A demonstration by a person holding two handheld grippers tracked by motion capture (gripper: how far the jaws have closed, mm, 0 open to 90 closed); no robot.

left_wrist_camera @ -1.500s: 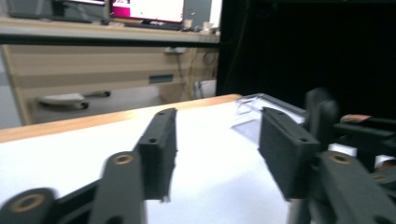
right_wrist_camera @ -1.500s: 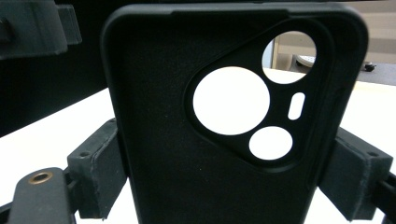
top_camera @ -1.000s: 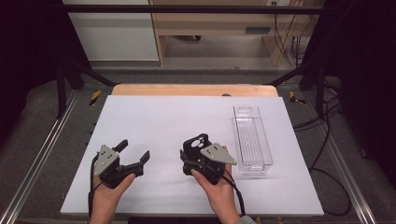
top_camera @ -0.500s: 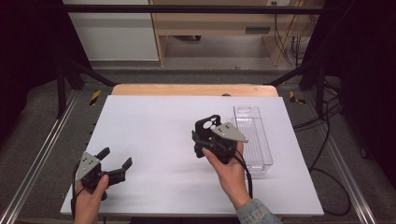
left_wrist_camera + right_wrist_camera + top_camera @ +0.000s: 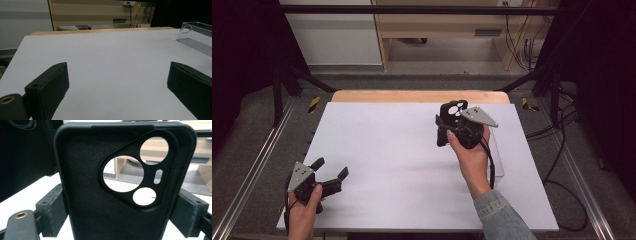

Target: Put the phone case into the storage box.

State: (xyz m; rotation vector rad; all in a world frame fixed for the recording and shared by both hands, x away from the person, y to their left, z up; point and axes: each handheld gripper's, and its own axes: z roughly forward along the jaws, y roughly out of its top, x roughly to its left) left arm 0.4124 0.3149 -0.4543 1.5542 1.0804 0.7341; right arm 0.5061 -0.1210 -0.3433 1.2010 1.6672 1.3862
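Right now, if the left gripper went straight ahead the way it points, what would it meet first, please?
Probably nothing: the left gripper, jaws open, faces bare white table; the clear tray lies off to one side.

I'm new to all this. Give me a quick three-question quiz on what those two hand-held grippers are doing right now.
1. True or false: the right gripper is clamped on a black phone case.
2. The left gripper is: A) shut on a cable B) open and holding nothing C) inside the clear tray.
3. Fill in: the clear tray lies on the white table on the person's ____ side.

Key: 1 true; 2 B; 3 right.
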